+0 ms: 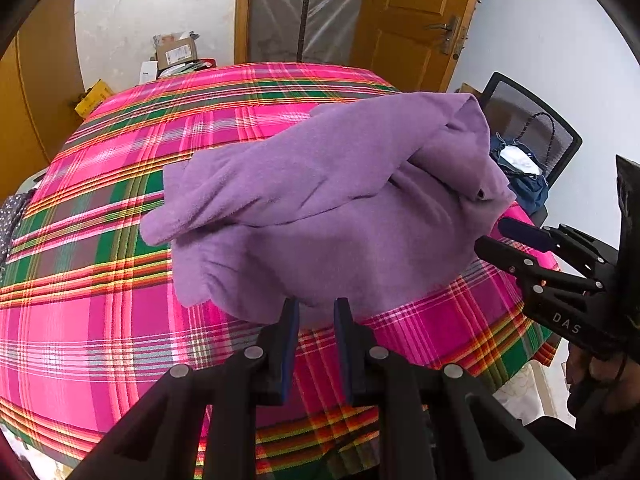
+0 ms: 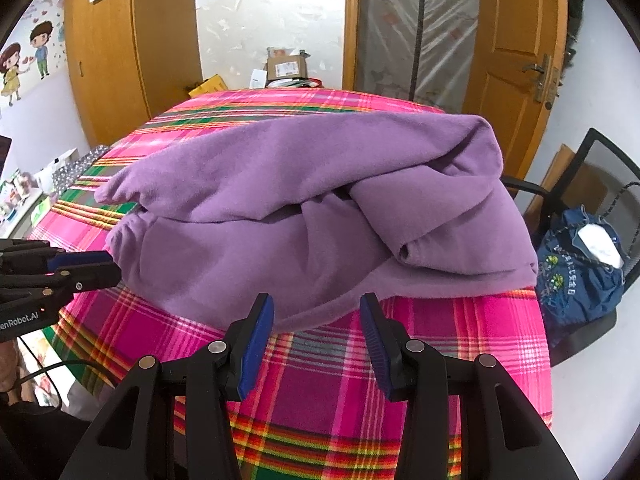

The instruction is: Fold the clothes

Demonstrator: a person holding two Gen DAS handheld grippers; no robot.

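Wooden doors and a plastic-sheeted doorway are standing behind a table (image 1: 100,320) that is wearing a pink plaid cloth. Farthest left, the left gripper (image 1: 316,308) is hovering at the near edge with its jaws released to a narrow gap, nothing lying between the blue pads. Just ahead of it a purple fleece garment (image 1: 320,208) is lying in a loose heap, a sleeve-like flap trailing off to the gripper's left and a thick fold bunching up on its right. Further right, the right gripper (image 2: 316,312) is waiting with its jaws spread wider, also empty, the garment's near hem sitting just beyond its fingertips. Beyond that, a dark blue bag (image 2: 580,272) is resting on a mesh chair (image 2: 608,168) beside the table.

Folding seems to be barely starting: the garment is still rumpled, not flat. Next, each gripper probably needs to pinch the near hem and draw the fabric out smooth before making any fold.
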